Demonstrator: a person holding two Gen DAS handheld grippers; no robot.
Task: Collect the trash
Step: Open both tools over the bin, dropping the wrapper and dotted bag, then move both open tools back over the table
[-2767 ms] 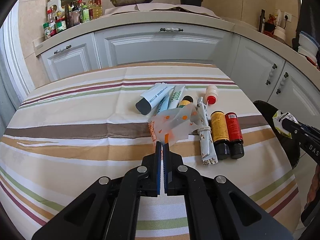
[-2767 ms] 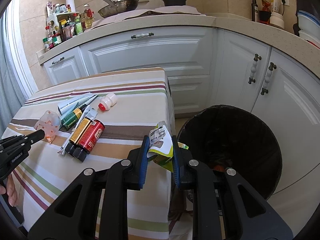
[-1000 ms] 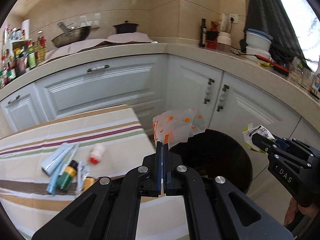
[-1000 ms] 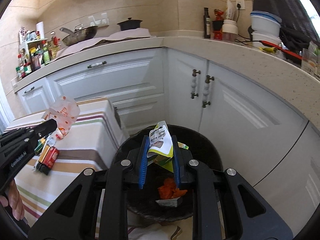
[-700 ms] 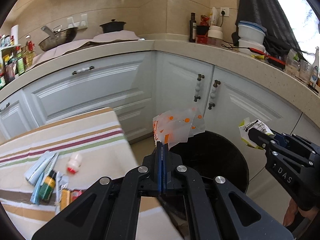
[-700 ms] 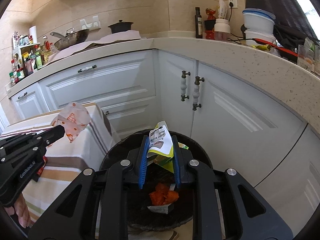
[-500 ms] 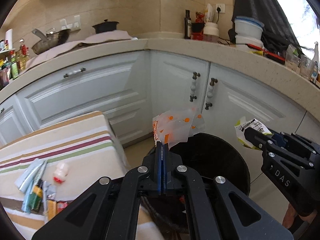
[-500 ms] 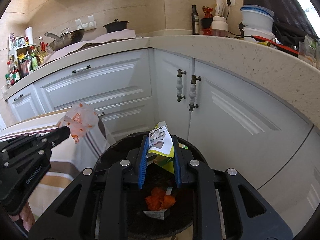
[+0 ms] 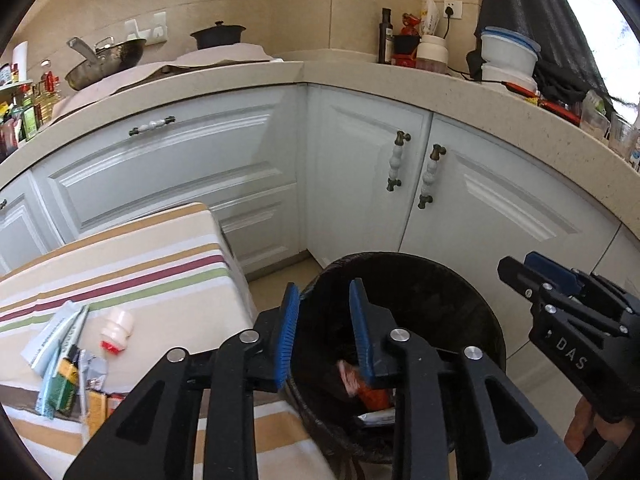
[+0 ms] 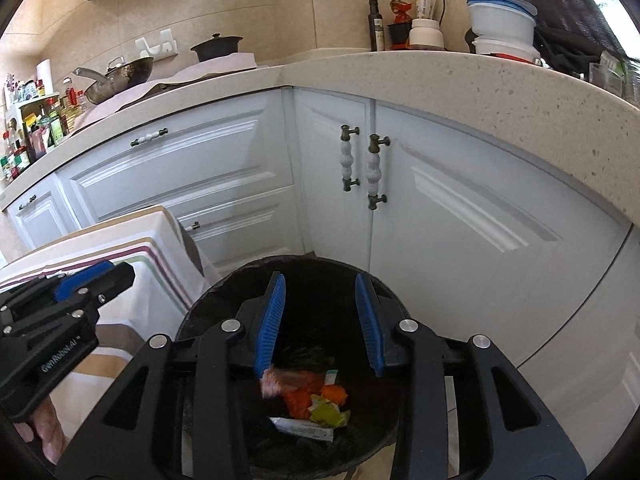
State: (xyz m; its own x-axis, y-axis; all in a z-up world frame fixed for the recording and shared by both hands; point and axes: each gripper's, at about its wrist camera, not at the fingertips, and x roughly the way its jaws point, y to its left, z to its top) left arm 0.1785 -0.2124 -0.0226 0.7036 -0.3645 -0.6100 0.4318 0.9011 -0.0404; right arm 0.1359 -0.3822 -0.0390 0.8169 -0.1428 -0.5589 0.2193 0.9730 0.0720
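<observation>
A black bin [image 9: 432,280] [image 10: 224,292] stands on the floor by the table's corner. My left gripper [image 9: 324,332] hangs over its near rim, jaws opening, with nothing between them. My right gripper [image 10: 320,320] is over the bin too, jaws opening and empty. Down inside lie orange scraps [image 10: 304,398], a yellow-green wrapper [image 10: 326,414] and a white packet [image 10: 302,428]. A pale, blurred wrapper [image 10: 270,384] [image 9: 347,376] is falling in. Each gripper shows in the other's view, the right gripper [image 9: 532,276] and the left gripper [image 10: 100,276].
The striped table [image 9: 132,256] at the left holds tubes [image 9: 52,336], a small white bottle with a red cap [image 9: 117,328] and dark bottles [image 9: 66,380]. White cabinet doors [image 10: 460,216] and a stone counter [image 10: 480,84] close in behind and to the right of the bin.
Both grippers have swung from the table over to the bin and opened. The orange-spotted plastic wrapper left the left jaws and the green-and-white packet left the right jaws; both have dropped into the bin.
</observation>
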